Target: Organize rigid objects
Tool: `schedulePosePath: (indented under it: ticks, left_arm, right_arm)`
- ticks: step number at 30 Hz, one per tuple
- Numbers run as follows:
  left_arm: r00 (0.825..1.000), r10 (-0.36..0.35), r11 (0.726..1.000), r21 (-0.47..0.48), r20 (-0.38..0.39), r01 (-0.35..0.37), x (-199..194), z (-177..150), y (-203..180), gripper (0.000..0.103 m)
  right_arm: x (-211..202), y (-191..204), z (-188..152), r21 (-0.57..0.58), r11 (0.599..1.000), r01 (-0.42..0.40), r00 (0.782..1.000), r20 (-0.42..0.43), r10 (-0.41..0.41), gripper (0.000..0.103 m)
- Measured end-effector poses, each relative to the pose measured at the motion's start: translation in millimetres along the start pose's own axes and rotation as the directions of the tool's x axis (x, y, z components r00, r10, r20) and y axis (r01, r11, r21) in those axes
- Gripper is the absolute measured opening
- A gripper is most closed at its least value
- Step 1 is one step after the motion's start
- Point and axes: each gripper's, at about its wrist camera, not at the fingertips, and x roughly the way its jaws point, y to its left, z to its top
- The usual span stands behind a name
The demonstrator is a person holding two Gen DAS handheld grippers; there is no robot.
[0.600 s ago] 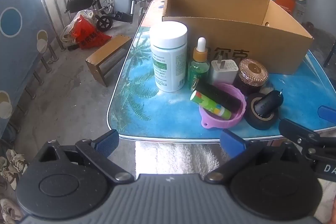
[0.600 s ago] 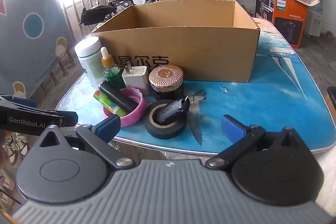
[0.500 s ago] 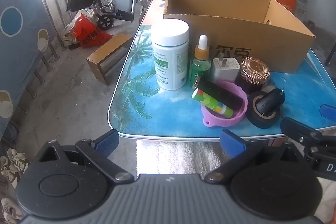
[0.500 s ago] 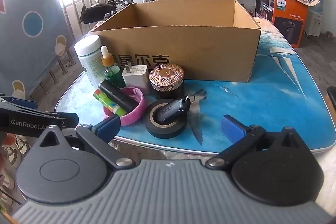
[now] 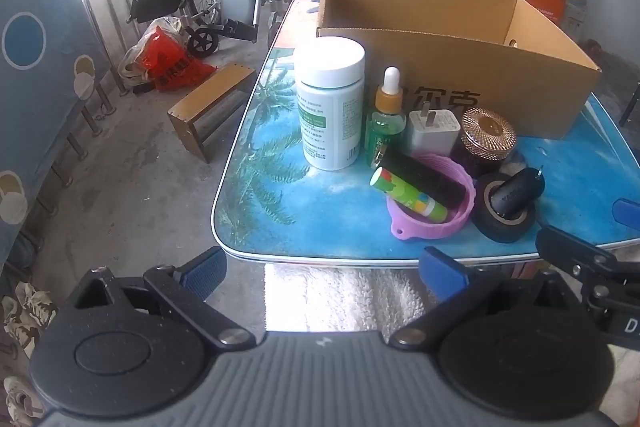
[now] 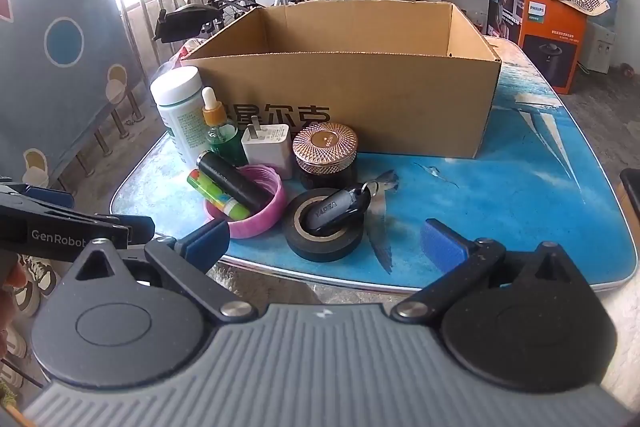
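Both grippers, L [image 5: 322,269] & R [image 6: 326,241], jaws wide, nothing held.

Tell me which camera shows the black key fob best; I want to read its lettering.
The right wrist view: the key fob lies side-on in the tape roll, lettering and key ring visible. The left wrist view shows it end-on, lettering blurred.

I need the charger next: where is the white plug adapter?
In the right wrist view the white plug adapter stands left of centre, between the green dropper bottle and the copper-lidded jar, before the cardboard box.
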Motion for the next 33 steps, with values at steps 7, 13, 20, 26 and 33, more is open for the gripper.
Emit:
schedulePosePath:
  ticks: [7,13,20,26,33]
  left_arm:
    - [1.0,-0.001,1.0,0.002,-0.001,0.001,-1.6,0.2,0.6,0.103]
    - [1.0,0.001,1.0,0.004,-0.001,-0.001,-1.8,0.2,0.5,0.103]
    - [1.0,0.008,1.0,0.01,-0.001,-0.008,0.0,-0.1,0.4,0.103]
    - [1.0,0.008,1.0,0.011,-0.001,-0.008,0.3,-0.2,0.0,0.103]
    - [1.0,0.011,1.0,0.016,0.001,-0.011,-0.4,-0.3,-1.2,0.103]
  right_arm:
    - [1.4,0.1,0.3,-0.001,1.0,-0.003,1.0,-0.007,0.003,0.102]
    - [2.6,0.9,0.5,0.0,1.0,-0.008,1.0,-0.013,0.008,0.102]
    - [3.0,1.2,0.2,0.001,1.0,-0.009,1.0,-0.013,0.009,0.102]
    - [3.1,1.3,0.1,0.001,1.0,-0.009,1.0,-0.014,0.009,0.102]
    - [3.2,1.2,0.2,0.0,1.0,-0.01,1.0,-0.015,0.01,0.102]
